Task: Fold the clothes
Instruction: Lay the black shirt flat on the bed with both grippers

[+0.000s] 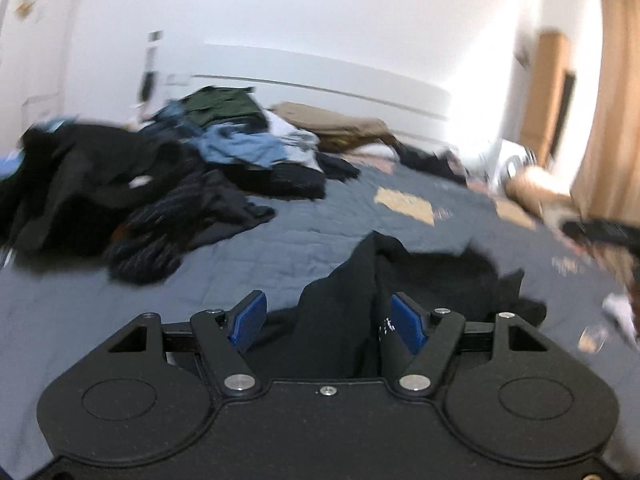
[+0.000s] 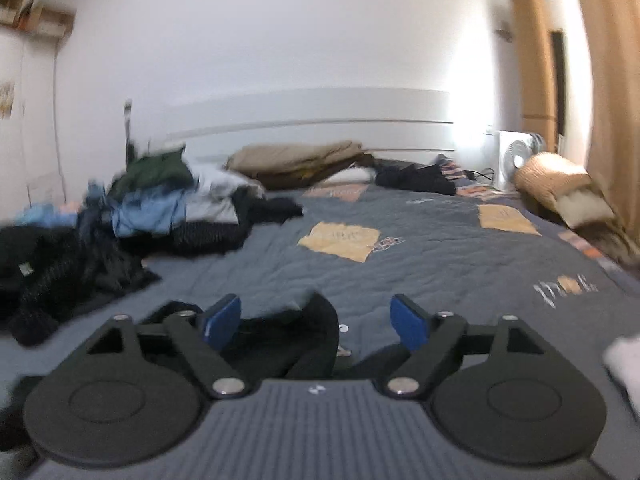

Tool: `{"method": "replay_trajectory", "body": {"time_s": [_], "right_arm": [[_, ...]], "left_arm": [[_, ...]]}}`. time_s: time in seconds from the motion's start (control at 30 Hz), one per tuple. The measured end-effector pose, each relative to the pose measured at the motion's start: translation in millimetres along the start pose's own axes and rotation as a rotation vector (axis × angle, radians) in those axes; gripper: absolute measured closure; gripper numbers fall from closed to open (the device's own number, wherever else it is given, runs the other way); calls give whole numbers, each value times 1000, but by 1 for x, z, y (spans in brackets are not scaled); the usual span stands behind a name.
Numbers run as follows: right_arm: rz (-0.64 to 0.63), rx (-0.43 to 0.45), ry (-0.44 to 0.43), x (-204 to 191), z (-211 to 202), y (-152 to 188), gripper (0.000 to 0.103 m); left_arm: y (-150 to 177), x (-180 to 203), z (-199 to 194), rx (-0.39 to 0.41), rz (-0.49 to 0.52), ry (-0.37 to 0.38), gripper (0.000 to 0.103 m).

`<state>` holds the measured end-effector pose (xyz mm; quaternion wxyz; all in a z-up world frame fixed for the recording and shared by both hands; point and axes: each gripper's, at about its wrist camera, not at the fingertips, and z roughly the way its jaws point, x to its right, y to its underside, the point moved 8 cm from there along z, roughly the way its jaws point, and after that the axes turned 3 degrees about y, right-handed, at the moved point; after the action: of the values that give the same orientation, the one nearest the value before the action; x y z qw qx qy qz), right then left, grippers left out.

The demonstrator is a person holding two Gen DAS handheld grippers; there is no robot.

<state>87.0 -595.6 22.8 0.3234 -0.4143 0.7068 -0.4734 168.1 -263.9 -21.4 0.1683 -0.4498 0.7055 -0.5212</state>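
Lying on the grey bed (image 2: 420,248), a black garment (image 1: 400,276) bunches up between the wide-open fingers of the left gripper (image 1: 328,318). The right gripper (image 2: 316,316) is wide open too, holding nothing, with black cloth under it. Farther back sits a messy clothes pile (image 1: 168,160).

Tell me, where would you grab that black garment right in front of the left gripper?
Grip the raised ridge of the black garment, coming straight forward from the near side. That fold stands up off the quilt between the open left gripper fingers, so it should pinch easily.
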Motion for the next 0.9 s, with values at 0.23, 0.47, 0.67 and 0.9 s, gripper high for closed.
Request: {"method": "replay_trajectory", "body": {"time_s": [0.23, 0.47, 0.67, 0.9], "right_arm": [[151, 59, 1, 19, -81, 44, 12], [59, -19, -127, -8, -87, 63, 12], [-7, -107, -158, -16, -80, 89, 12], [46, -118, -182, -27, -76, 91, 12]], "left_arm": [[31, -23, -6, -32, -150, -46, 35], [69, -33, -14, -161, -226, 42, 38], [80, -54, -16, -186, -236, 0, 58], [80, -58, 1, -157, -375, 43, 60]]}}
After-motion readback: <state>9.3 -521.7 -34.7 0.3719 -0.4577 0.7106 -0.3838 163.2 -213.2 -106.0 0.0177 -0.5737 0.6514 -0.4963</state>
